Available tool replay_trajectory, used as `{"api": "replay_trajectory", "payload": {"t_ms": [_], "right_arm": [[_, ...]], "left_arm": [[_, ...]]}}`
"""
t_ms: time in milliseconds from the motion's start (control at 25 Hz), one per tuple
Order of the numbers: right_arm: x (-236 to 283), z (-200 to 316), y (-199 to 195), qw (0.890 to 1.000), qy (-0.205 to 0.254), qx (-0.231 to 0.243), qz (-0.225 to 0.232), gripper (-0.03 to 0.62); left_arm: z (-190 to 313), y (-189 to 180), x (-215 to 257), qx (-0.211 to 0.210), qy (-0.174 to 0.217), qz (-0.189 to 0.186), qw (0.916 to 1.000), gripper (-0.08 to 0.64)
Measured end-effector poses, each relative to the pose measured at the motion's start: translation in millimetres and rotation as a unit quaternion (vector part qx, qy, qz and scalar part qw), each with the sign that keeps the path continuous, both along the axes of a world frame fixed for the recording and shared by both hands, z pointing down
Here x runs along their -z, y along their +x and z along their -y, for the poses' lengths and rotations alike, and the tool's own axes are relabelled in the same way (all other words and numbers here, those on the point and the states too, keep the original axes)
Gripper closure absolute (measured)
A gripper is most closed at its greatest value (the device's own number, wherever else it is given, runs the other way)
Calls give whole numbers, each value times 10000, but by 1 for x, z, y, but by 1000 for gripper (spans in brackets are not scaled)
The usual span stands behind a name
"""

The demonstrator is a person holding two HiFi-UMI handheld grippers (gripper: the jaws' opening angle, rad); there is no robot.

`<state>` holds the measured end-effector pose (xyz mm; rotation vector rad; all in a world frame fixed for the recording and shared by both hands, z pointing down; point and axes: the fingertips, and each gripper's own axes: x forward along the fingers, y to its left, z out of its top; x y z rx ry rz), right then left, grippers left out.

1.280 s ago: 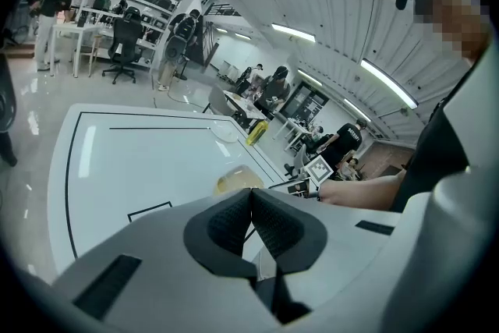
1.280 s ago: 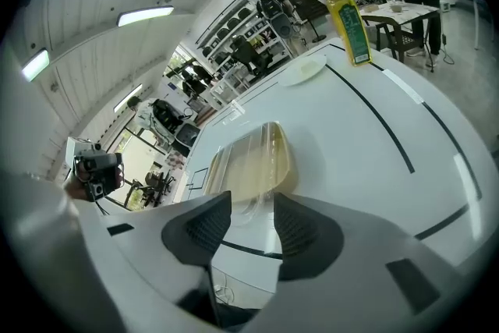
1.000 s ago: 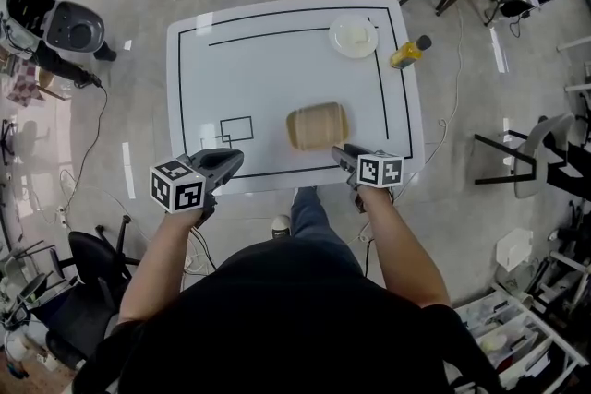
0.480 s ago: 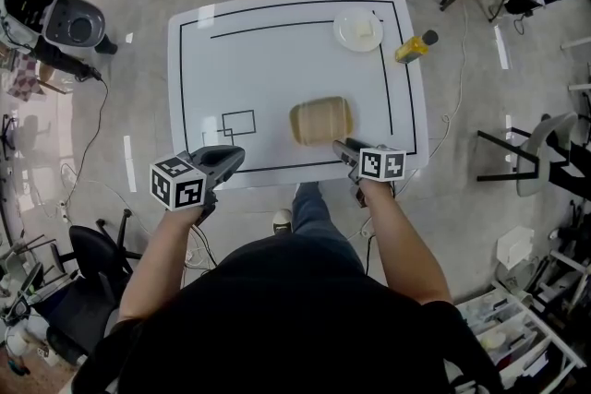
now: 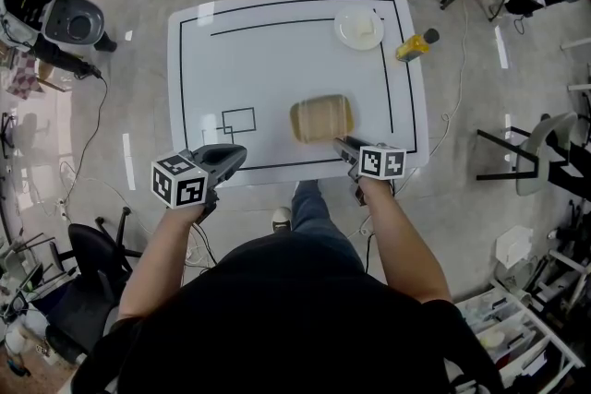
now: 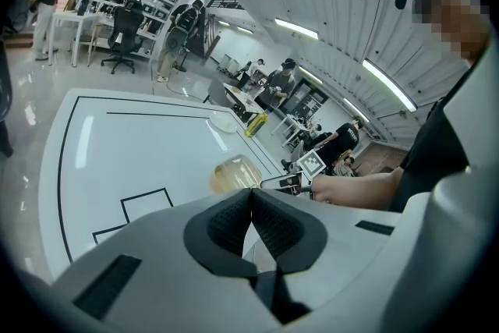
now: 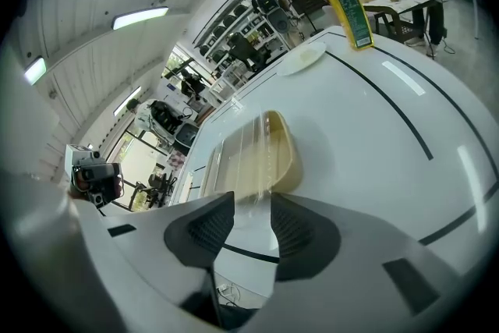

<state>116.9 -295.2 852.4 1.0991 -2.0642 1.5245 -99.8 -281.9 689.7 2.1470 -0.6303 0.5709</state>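
Room: open workshop floor lies all round the white table (image 5: 277, 69); chairs and other furniture stand well apart from it
Tub: a clear, tan-tinted tub (image 5: 320, 118) lies flat at 5 o'clock from the table's middle, inside the black border line, probably set there to be within easy reach of the near edge
Right gripper: the right gripper (image 7: 251, 203) hangs over the near edge at the tub's 5 o'clock corner, fingers slightly apart and lined up on its near rim; whether they touch it is unclear
Left gripper: the left gripper (image 6: 251, 195) waits at 7 o'clock with fingers together on nothing, well apart from the tub
Far corner: a plate (image 5: 359, 28) and a yellow bottle (image 5: 413, 45) sit at 1 to 2 o'clock, out of the way
Open room: bare tabletop runs from 8 to 12 o'clock, bearing only a drawn rectangle (image 5: 238, 121)
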Motion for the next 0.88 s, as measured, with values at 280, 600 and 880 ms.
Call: {"api": "replay_trajectory", "payload": {"t_ms": [280,600,880], "right_arm": [[1,-6,3,10000,-2,-23,-18,445],[5,-12,7,9999,18,-113,-12,468],[7,-20,11,9998,1,-209,31,486]], "left_arm": [[-3,2,1,-17,24,-16,10000,537],[-10,2,3,-56,22,-32,10000,537],[-19,3,6,-92,44,-45,9999,537]]}}
